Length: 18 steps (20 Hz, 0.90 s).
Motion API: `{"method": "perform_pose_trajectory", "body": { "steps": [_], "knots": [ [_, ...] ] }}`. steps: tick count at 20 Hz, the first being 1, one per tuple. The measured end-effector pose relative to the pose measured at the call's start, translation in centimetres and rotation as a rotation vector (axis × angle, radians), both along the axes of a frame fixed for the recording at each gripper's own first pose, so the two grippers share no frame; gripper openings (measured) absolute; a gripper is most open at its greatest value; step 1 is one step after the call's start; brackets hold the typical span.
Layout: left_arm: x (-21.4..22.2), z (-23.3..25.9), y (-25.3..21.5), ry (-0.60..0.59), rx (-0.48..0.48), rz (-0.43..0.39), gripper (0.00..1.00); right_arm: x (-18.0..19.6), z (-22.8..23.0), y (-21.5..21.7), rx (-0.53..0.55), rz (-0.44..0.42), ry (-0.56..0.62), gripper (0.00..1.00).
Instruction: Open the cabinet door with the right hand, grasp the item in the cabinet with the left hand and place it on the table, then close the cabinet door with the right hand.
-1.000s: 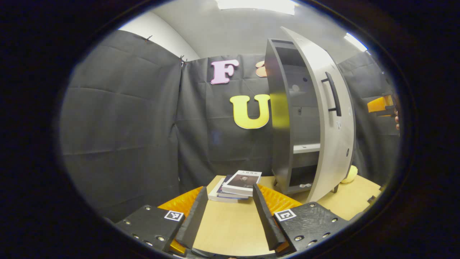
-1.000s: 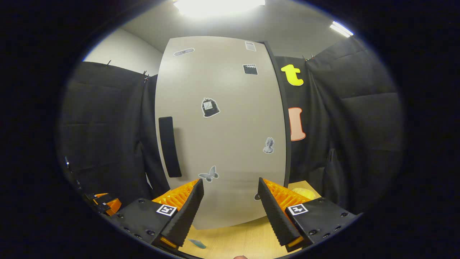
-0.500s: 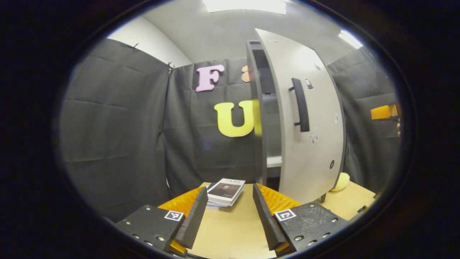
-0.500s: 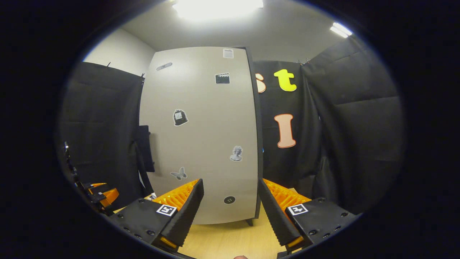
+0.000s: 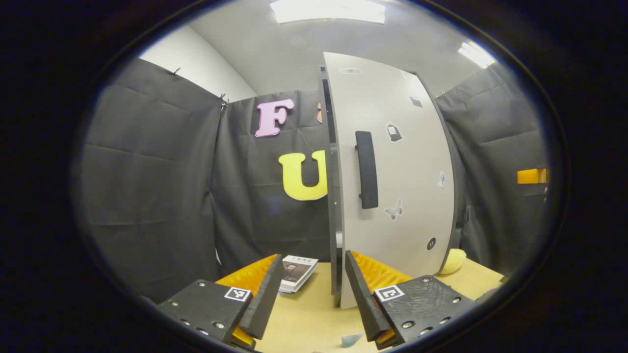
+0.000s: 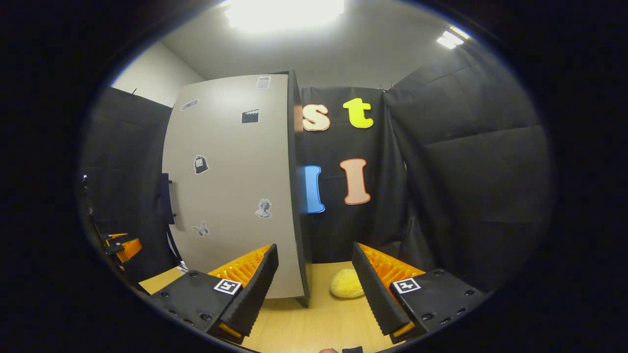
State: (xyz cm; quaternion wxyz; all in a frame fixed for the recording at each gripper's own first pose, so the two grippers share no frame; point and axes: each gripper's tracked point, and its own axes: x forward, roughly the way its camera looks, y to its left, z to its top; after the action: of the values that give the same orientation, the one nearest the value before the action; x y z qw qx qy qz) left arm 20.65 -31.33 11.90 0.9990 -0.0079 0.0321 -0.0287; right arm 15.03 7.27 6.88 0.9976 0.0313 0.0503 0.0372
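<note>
Starting nearest in the left gripper view, the left gripper (image 5: 309, 289) hangs over the wooden table (image 5: 309, 318) with its fingers spread and nothing between them. Just past it lies the stack of books (image 5: 297, 272) flat on the table, left of the cabinet (image 5: 332, 196), whose pale door (image 5: 397, 171) with its dark handle (image 5: 367, 169) looks shut or nearly so. In the right gripper view, the right gripper (image 6: 315, 287) also stands spread and empty above the table (image 6: 314, 323), well apart from the door (image 6: 230, 186). A yellow soft lump (image 6: 346, 287) rests on the table beside the cabinet's foot.
</note>
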Motion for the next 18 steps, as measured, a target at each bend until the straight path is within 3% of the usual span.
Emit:
{"method": "perform_pose_trajectory", "body": {
  "steps": [5, 18],
  "knots": [
    [-0.5, 1.8, 0.3, -0.037, 0.035, 0.014, 0.76, -1.1, -0.5, -2.8, -0.018, -0.026, -0.005, 0.96],
    [-1.5, 2.3, 2.0, -0.039, 0.034, 0.035, 0.76, -0.9, 0.7, -1.9, -0.001, -0.005, -0.022, 0.96]
  ]
}}
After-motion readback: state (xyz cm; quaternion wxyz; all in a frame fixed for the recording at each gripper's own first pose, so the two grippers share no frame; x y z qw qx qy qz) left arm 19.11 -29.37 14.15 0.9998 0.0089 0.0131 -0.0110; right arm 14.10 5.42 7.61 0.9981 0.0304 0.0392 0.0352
